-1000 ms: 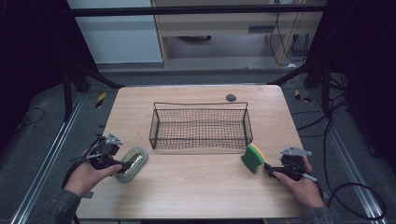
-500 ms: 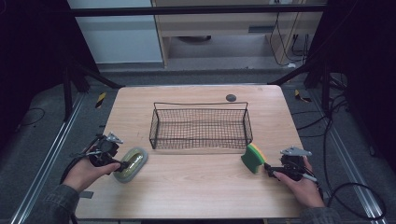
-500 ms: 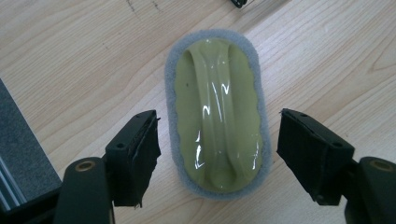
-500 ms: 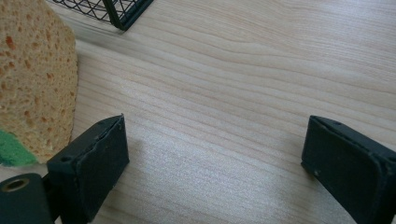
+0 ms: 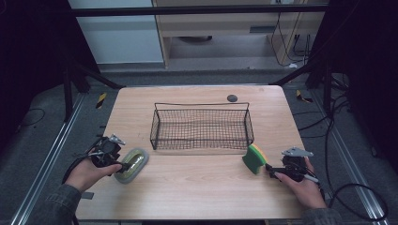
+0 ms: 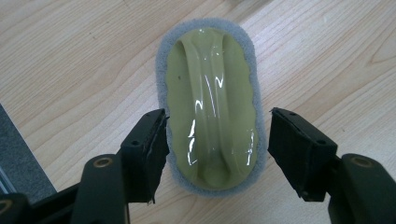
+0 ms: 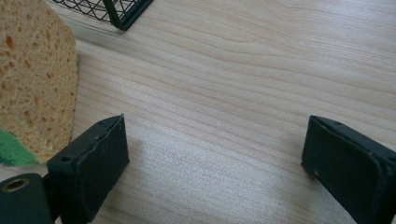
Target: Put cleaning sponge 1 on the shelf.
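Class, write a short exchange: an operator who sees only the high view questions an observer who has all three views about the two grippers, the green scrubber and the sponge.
Operator: Is the left gripper clamped on the scrubber?
Observer: No. Its jaws have just been closing and straddle the scrubber, but the left gripper view shows a gap at one jaw.
Operator: Is the sponge between the jaws of the right gripper?
Observer: No. In the right gripper view the sponge stands outside one jaw, and bare table lies between the open jaws.
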`<state>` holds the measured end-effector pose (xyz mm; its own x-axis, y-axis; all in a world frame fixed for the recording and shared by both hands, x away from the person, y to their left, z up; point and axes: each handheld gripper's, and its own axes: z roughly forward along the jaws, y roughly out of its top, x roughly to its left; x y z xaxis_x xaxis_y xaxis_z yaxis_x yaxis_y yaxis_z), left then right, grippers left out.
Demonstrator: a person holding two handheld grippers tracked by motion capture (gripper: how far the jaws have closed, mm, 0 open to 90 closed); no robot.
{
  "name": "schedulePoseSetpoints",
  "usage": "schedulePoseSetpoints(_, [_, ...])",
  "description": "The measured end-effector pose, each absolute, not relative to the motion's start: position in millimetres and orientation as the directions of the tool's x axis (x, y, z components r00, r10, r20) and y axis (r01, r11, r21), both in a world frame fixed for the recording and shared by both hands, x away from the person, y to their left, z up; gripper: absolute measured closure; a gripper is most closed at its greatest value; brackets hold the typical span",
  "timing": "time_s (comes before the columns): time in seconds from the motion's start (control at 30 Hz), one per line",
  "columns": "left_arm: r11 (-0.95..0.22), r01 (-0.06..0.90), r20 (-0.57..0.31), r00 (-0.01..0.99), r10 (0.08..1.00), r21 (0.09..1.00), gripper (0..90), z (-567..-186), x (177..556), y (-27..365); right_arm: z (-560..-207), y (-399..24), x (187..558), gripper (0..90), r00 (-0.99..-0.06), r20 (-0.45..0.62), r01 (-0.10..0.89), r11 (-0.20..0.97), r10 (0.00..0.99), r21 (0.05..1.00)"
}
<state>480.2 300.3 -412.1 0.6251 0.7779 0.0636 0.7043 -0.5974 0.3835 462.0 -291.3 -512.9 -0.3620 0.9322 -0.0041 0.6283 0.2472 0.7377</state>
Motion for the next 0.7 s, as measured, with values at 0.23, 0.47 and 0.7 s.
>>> schedulePoseSetpoints(0.23, [-0.590, 0.717, 0.049, 0.619, 0.784, 0.372, 39.5, -421, 490, 299, -513, -291, 462, 7.4, -0.361, -0.004, 0.629, 0.246, 0.933, 0.737])
schedulePoseSetpoints(0.47, [-0.590, 0.730, 0.035, 0.618, 0.785, 0.345, 49.1, -427, 499, 296, -513, -291, 462, 7.4, -0.363, -0.007, 0.628, 0.250, 0.932, 0.737])
schedulePoseSetpoints(0.7, [-0.571, 0.746, 0.010, 0.605, 0.796, 0.342, 57.6, -431, 506, 296, -513, -291, 462, 7.4, -0.363, -0.005, 0.628, 0.248, 0.932, 0.738])
